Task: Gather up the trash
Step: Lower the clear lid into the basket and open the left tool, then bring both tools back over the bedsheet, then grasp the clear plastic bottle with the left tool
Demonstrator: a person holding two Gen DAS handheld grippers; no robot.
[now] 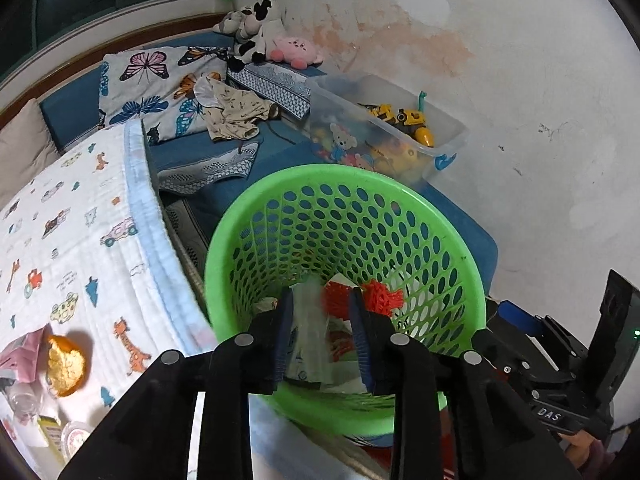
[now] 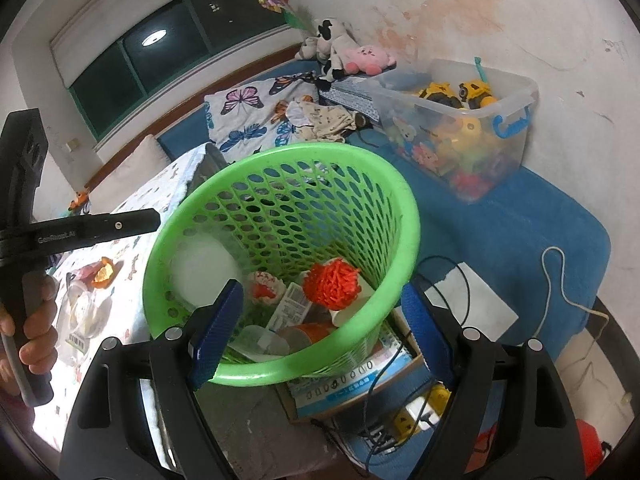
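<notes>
A green perforated basket (image 1: 400,200) (image 2: 404,216) holds trash: orange netting (image 2: 331,280), a paper cup (image 2: 308,334) and wrappers. My left gripper (image 1: 322,320) is over the basket's near rim, jaws partly apart, with a blurred clear wrapper (image 1: 310,320) between them; I cannot tell if they touch it. My right gripper (image 2: 320,332) is open wide and empty, its blue pads (image 2: 218,332) on either side of the basket's near rim. An orange peel (image 1: 66,364) and a pink wrapper (image 1: 24,356) lie on the printed blanket to the left.
A clear bin of toys (image 2: 460,128) and plush toys (image 1: 260,32) stand on the blue mattress (image 2: 520,232) behind. A butterfly pillow (image 1: 152,84) lies at the back. A cardboard box with cables (image 2: 360,384) sits under the basket. The wall is to the right.
</notes>
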